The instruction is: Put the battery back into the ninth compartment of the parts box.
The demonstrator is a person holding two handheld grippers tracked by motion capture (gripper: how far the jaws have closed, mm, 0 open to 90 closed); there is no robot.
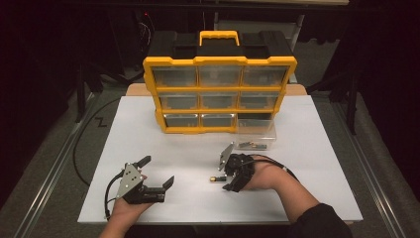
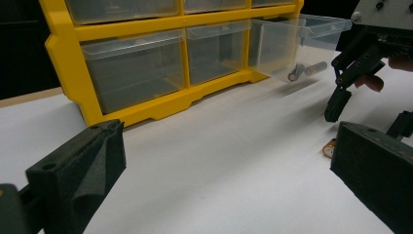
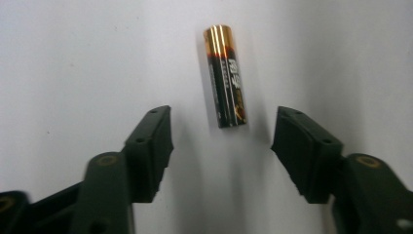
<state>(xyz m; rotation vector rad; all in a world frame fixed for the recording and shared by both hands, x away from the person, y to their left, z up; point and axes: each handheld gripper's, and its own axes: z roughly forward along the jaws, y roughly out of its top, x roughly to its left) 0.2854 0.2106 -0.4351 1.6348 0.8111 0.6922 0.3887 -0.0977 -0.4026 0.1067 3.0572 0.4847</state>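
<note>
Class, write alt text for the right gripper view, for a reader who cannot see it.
A black and gold battery lies on a white table, just ahead of the right gripper. The gripper's two black jaws stand open on either side of the battery's near end, not touching it.

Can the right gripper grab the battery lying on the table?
Probably yes. The right gripper points at the battery, its jaws open on either side of the near end, and only bare white table lies between them.

Black grippers (image 1: pixel 229 174), dark sleeve (image 1: pixel 317 220)
</note>
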